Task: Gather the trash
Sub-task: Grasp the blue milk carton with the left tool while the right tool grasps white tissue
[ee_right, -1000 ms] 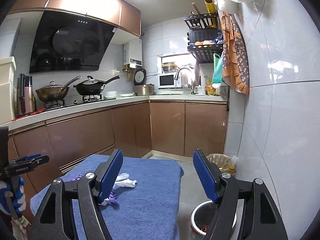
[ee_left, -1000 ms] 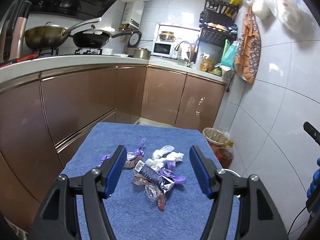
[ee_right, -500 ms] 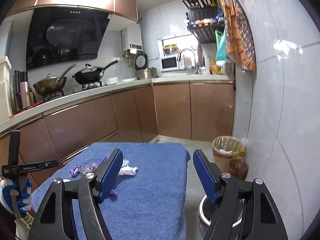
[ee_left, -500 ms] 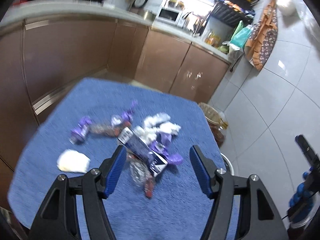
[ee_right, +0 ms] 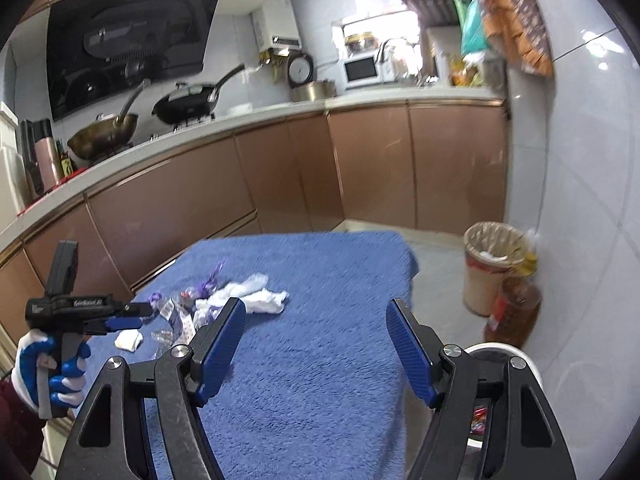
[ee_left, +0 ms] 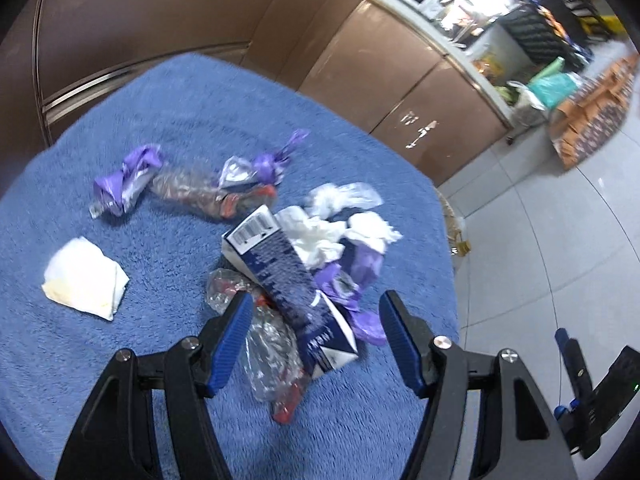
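Note:
A pile of trash lies on a table covered with a blue towel (ee_left: 200, 120). It holds a dark blue carton (ee_left: 288, 280), crumpled white tissue (ee_left: 340, 216), purple wrappers (ee_left: 128, 176), clear plastic wrappers (ee_left: 272, 344) and a folded white tissue (ee_left: 84, 276) apart at the left. My left gripper (ee_left: 316, 336) is open, tilted down over the carton and clear wrappers, which lie between its fingers. My right gripper (ee_right: 316, 344) is open and empty above the towel's right part (ee_right: 320, 280). The pile (ee_right: 224, 300) and the left gripper (ee_right: 120, 316) show at the left in the right wrist view.
A white bin (ee_right: 500, 364) with a wrapper inside stands on the floor at the table's right edge. A lined wastebasket (ee_right: 492, 268) and a brown bottle (ee_right: 516, 312) stand by the tiled wall. Brown kitchen cabinets (ee_right: 280, 184) run behind the table.
My left gripper has tilted down and moved closer over the trash pile, still open. My right gripper has tilted down a little, bringing more of the table and floor into view.

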{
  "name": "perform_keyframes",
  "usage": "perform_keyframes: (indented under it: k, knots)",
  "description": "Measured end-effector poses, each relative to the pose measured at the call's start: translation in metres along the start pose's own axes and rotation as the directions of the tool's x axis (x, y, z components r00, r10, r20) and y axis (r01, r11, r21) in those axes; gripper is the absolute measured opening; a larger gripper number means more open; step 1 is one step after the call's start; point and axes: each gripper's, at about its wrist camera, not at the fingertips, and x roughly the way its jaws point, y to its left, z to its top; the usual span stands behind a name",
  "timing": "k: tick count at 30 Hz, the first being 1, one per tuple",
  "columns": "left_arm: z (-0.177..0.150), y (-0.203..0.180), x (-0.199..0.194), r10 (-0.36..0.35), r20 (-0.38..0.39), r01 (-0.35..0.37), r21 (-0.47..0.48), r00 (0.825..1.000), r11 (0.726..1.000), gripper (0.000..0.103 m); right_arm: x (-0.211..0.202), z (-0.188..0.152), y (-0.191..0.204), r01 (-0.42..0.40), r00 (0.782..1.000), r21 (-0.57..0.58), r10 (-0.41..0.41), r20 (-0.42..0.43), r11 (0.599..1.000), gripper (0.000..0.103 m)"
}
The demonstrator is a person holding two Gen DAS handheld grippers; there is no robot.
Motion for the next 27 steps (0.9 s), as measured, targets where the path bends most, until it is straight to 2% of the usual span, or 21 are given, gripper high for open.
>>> perform_keyframes:
  k: [8,17,20,23,27]
  knots:
    - [0.018,0.007,0.025,0.002,-0.029,-0.004,-0.058,1.0,0.998,0.062,0.051,-0.004,0.008,-0.078,0.994,-0.03,0.076,-0.081,0.996,0.071]
    - [0.025,0.018,0.052,0.029,-0.073,-0.037,-0.108,0.997,0.993,0.061,0.087,-0.003,0.009,-0.113,0.986,-0.048,0.106,-0.132,0.992,0.071]
    - [0.026,0.019,0.061,0.04,-0.092,-0.05,-0.118,0.995,0.992,0.056,0.1,-0.002,0.008,-0.122,0.982,-0.053,0.113,-0.151,0.991,0.071]
    - [0.026,0.025,0.07,0.043,-0.114,-0.059,-0.143,0.993,0.988,0.045,0.112,-0.003,0.009,-0.131,0.978,-0.054,0.121,-0.169,0.99,0.071]
    - [0.026,0.035,0.074,-0.006,-0.113,-0.017,-0.202,0.994,0.979,0.04,0.127,-0.003,0.011,-0.139,0.973,-0.061,0.125,-0.196,0.988,0.071]
